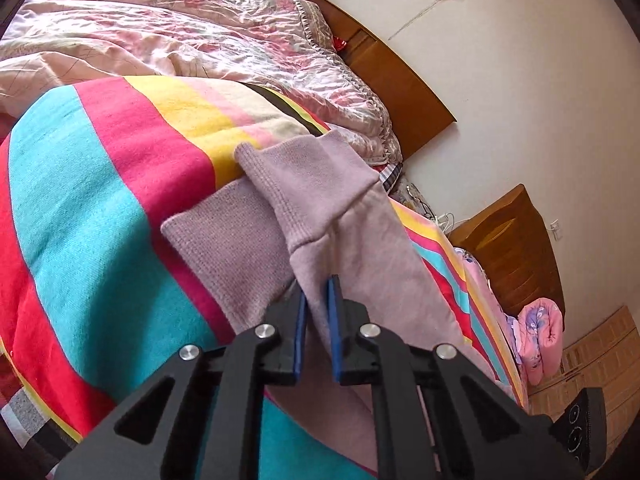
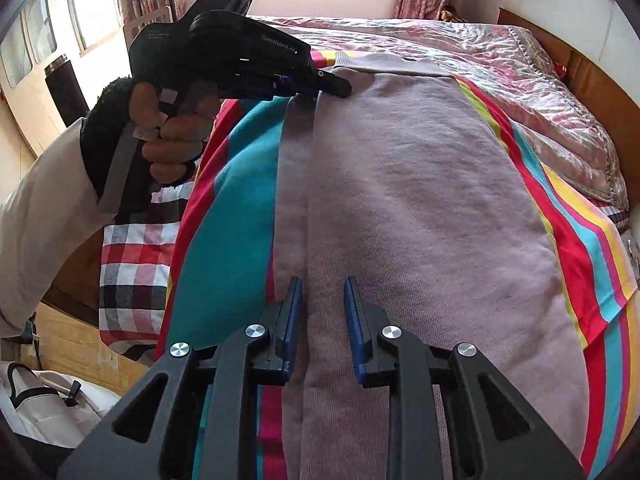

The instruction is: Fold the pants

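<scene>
Lilac pants (image 2: 420, 208) lie lengthwise on a striped blanket (image 2: 240, 208), one leg laid over the other. In the left wrist view the ribbed cuffs (image 1: 256, 216) fan out ahead, and my left gripper (image 1: 318, 286) is shut on a ridge of pants fabric just behind them. From the right wrist camera that same left gripper (image 2: 345, 89) shows at the far end of the pants, held by a hand (image 2: 172, 132). My right gripper (image 2: 323, 280) hovers low at the near end, its jaws a little apart and straddling the folded edge; the fabric between them looks flat, not pinched.
A pink quilt (image 1: 180, 36) is bunched at the far side of the bed against a wooden headboard (image 1: 384, 68). A nightstand (image 1: 516, 248) stands by the wall. A checked cloth (image 2: 136, 268) hangs over the bed's edge, with a white bag (image 2: 44, 400) on the floor.
</scene>
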Tool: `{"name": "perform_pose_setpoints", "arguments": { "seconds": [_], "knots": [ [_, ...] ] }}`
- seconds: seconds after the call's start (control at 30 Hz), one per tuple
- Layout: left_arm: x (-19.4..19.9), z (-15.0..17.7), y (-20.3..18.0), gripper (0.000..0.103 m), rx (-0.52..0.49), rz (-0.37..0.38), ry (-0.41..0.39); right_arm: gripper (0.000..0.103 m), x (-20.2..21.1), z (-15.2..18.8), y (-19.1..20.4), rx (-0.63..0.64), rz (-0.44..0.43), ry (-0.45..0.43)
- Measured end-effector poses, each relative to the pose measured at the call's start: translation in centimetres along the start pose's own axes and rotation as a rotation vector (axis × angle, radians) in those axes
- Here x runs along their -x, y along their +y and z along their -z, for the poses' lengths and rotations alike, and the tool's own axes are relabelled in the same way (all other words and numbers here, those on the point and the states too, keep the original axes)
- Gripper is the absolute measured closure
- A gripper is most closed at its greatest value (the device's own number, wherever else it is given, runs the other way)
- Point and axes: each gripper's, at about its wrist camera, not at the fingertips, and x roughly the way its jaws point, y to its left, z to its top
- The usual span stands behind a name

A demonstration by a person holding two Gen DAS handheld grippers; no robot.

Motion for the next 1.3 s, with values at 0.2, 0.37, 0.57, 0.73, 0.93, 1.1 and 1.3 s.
{"name": "perform_pose_setpoints", "arguments": {
  "seconds": [0.2, 0.37, 0.57, 0.73, 0.93, 1.1, 1.3],
  "knots": [
    [0.3, -0.2, -0.8, 0.100, -0.016, -0.032, -0.025, 0.098, -0.2, 0.7, 1.7, 0.123, 0.173, -0.038],
    [3.7, -0.2, -3.7, 0.101, -0.099, -0.037, -0.120, 0.099, 4.0, 0.1, 1.8, 0.108, 0.205, -0.137],
    [3.0, 2.4, 0.3, 0.101, -0.011, -0.072, -0.055, 0.099, 1.2, 1.0, 3.2, 0.136, 0.151, -0.063],
    [3.2, 2.9, 0.6, 0.100, -0.009, -0.064, -0.063, 0.099, 1.7, 1.3, 3.6, 0.110, 0.149, -0.074],
    [2.2, 2.9, 0.8, 0.096, -0.032, -0.094, -0.039, 0.095, -0.3, 1.6, 3.5, 0.085, 0.132, -0.032],
    [4.8, 3.5, -2.5, 0.028, -0.121, -0.249, -0.113, 0.045, 3.1, 2.7, 2.2, -0.029, 0.016, -0.100],
    [1.4, 6.6, -14.3, 0.016, -0.516, -0.236, -0.012, 0.045, 9.8, 8.9, -4.5, -0.334, 0.074, -0.185]
  ]
}}
